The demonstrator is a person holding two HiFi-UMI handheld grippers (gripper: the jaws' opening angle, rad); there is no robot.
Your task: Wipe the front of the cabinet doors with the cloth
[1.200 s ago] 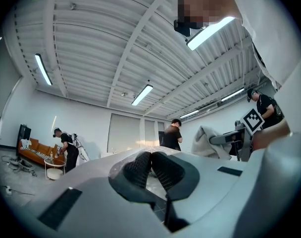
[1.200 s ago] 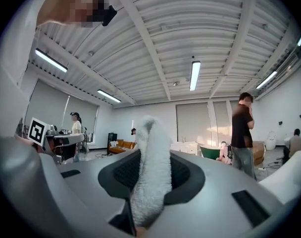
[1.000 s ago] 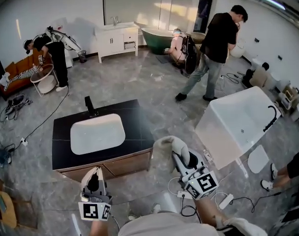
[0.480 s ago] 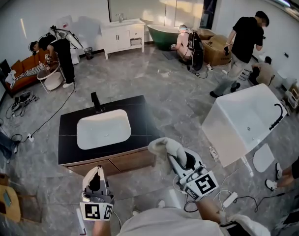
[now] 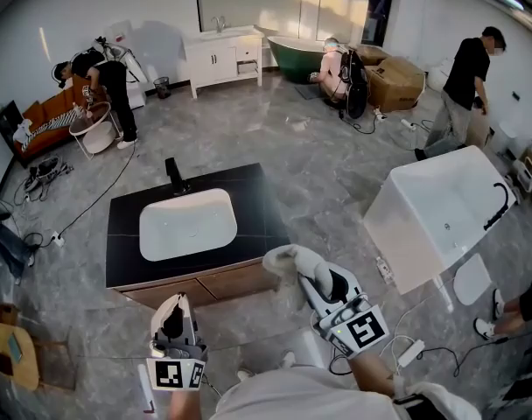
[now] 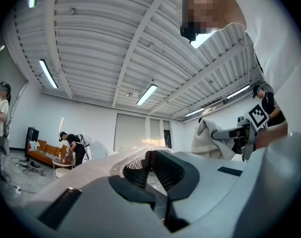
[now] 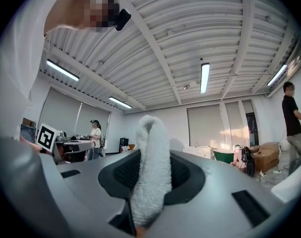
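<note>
The cabinet doors (image 5: 205, 284) form the wooden face along the cabinet's near side, below its black top and white basin (image 5: 187, 224), and their long axis runs left to right in front of the person. The right hand-held gripper (image 5: 317, 276) is clamped on the cloth (image 5: 288, 261), a thick white fold standing up between its jaws in the right gripper view (image 7: 151, 152). The cloth sits at the cabinet's near right corner; it seems just short of the wood, though the steep head view leaves that unsure. The left hand-held gripper (image 5: 171, 311), jaws together on nothing, hangs off the cabinet's near left half. The right one is better placed, and the wipe would likely sweep leftward along that face
</note>
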